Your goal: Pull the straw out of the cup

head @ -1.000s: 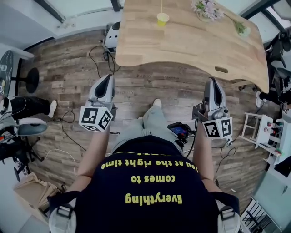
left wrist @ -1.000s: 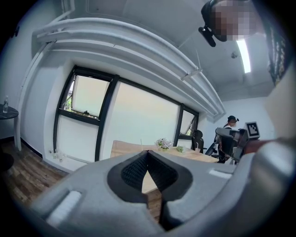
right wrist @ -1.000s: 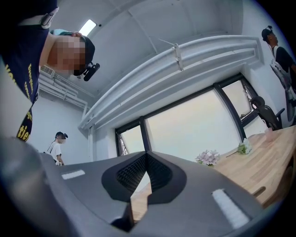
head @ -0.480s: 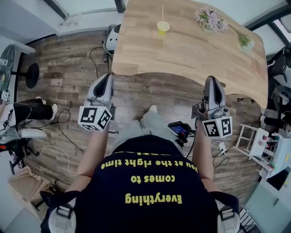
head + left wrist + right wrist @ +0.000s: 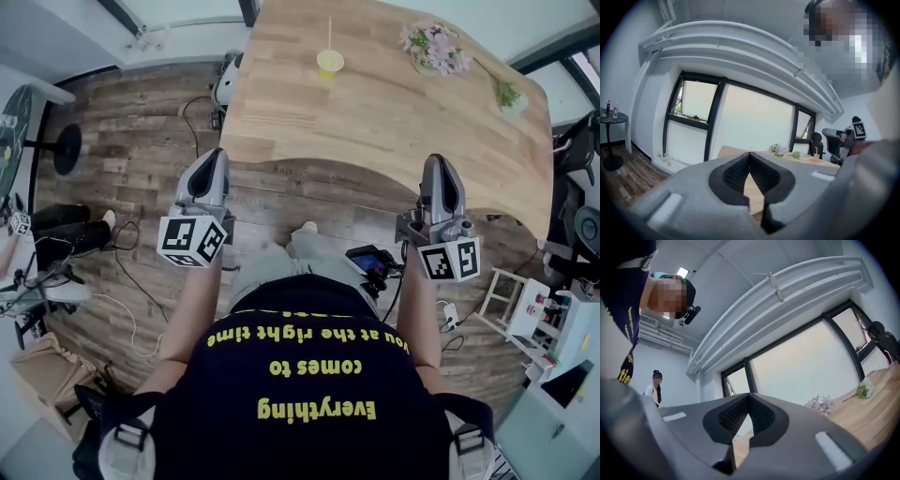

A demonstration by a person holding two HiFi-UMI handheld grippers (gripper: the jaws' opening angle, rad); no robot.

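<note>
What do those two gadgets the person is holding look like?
Each is a rounded grey shell: left gripper, right gripper. Each carries a white cube with black square markers. Fingers have black ribbed pads. The person wears a dark T-shirt with yellow lettering.

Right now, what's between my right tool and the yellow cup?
Only bare wooden tabletop lies between the right tool and the yellow cup, as the head view shows; the flowers stand off to the right.

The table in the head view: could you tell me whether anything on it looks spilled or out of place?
Nothing stands out. The yellow cup stands upright with its straw in it, the flower bunch and a loose stem rest on the table, no spill.
</note>
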